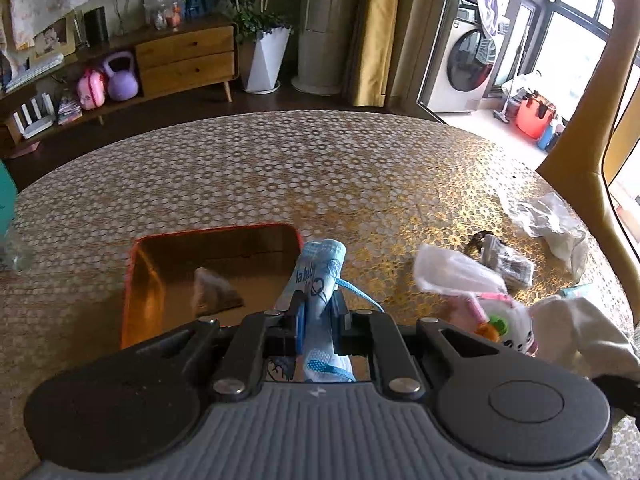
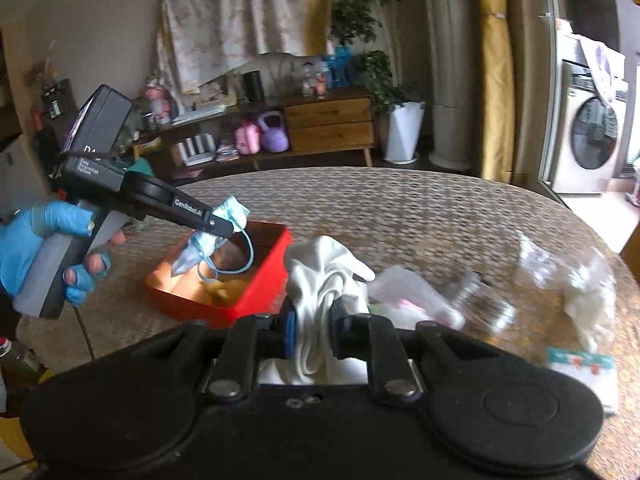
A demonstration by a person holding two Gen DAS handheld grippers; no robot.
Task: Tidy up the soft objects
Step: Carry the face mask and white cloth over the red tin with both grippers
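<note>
1. Left gripper (image 1: pixel 318 312): jaws clenched on a pale blue printed face mask with blue ear loops (image 1: pixel 320 276). The mask is bunched and crumpled, one end sticking up past the fingertips, the other hanging below them. In the right wrist view the same gripper (image 2: pixel 224 226) holds the mask (image 2: pixel 230 210) in the air over the near-left part of the red box; a hand in a blue glove (image 2: pixel 36 248) grips the handle.

2. Right gripper (image 2: pixel 316 320): jaws clenched on a white soft cloth, folded and wrinkled (image 2: pixel 324 272), which bulges above the fingertips. Lifted off the tabletop.

3. Red rectangular open box with a shiny orange-gold inside (image 1: pixel 132 280): stands on the tabletop just beyond the left gripper. Inside lies a small brownish soft item (image 1: pixel 216 290); too blurred to name. No lid seen.

4. Tabletop, round, covered in a gold-and-white honeycomb-pattern cloth (image 1: pixel 280 168). Toward its right edge, beside the box: a small white plush toy with pink trim and orange-green detail (image 1: pixel 508 326) under a thin white translucent wrapper (image 1: pixel 448 268); a dark printed packet in clear plastic (image 1: pixel 508 260) just beyond; a crumpled clear plastic bag (image 1: pixel 552 220) farther on, near the right edge.

5. Near right edge in the right wrist view: a flat white packet with teal print (image 2: pixel 584 368).
</note>
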